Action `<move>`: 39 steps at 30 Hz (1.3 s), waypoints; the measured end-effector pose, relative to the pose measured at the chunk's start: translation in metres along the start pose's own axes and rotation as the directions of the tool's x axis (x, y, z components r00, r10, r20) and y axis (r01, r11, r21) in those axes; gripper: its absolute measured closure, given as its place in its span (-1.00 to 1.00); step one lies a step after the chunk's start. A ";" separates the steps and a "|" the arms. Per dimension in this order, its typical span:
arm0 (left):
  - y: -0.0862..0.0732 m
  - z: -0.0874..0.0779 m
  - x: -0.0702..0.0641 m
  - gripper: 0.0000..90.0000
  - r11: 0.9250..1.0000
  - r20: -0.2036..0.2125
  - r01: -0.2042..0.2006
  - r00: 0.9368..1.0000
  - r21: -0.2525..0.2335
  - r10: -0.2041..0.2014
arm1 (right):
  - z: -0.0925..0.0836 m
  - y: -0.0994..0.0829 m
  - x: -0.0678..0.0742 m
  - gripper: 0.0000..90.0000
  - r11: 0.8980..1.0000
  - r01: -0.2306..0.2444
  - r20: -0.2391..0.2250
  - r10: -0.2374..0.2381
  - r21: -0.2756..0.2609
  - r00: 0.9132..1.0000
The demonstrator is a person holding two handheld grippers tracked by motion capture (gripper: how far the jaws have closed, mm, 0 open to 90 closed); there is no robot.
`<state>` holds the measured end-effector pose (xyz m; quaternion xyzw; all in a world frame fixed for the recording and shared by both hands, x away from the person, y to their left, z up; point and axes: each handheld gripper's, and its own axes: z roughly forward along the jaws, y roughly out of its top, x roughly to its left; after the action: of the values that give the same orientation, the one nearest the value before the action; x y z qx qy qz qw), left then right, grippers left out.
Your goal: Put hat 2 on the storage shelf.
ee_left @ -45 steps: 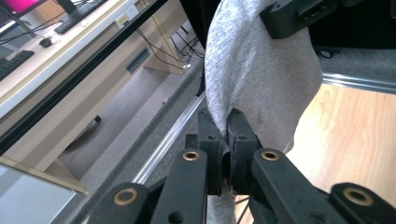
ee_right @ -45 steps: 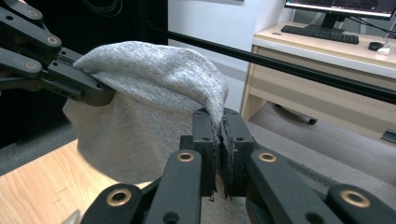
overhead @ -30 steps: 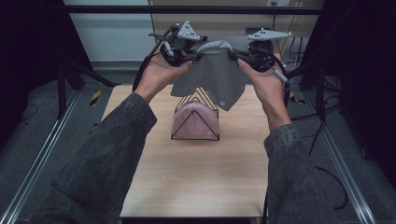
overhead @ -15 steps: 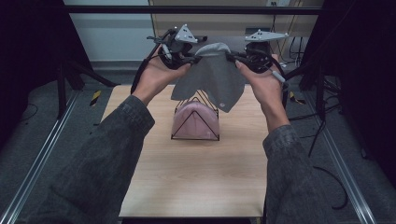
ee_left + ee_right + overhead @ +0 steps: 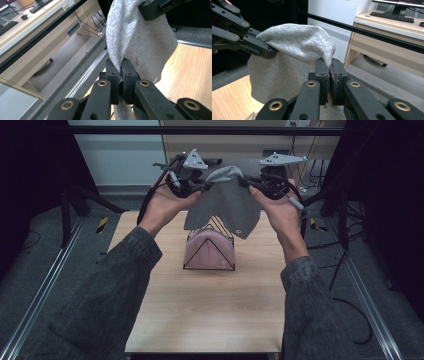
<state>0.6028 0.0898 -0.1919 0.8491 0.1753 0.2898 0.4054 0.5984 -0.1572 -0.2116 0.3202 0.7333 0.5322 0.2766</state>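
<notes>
From the high view I see the grey cloth (image 5: 225, 205) held up in the air between my two grippers, above the far half of the wooden table (image 5: 210, 310). The left gripper (image 5: 200, 186) has its jaws clamped on one upper edge of the cloth; in the left gripper view the fabric (image 5: 135, 37) is pinched flat between the pads. The right gripper (image 5: 248, 182) is clamped on the opposite upper edge, with the fabric (image 5: 294, 52) pressed between its jaws in the right gripper view. The cloth arches between the two grips and hangs down over a black wire rack (image 5: 210, 251), which already carries a pink cloth (image 5: 210, 249).
</notes>
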 end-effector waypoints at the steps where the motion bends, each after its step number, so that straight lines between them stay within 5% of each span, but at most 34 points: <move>1: 0.000 -0.001 0.000 0.92 1.000 -0.001 0.008 1.000 -0.002 -0.008 | 0.000 0.000 0.001 0.91 1.000 0.002 0.001 -0.002 0.000 1.000; 17: -0.005 -0.023 -0.001 0.92 1.000 -0.024 0.001 1.000 -0.004 -0.001 | 0.001 0.007 0.013 0.91 1.000 0.025 -0.013 -0.025 -0.008 1.000; 39: -0.040 0.002 0.009 0.92 0.999 -0.016 0.041 0.999 0.036 -0.040 | 0.033 -0.004 0.015 0.90 0.996 0.053 -0.014 -0.052 0.078 0.999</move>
<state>0.6085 0.1179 -0.2211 0.8502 0.2007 0.2850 0.3944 0.6127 -0.1273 -0.2257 0.3085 0.7634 0.4974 0.2733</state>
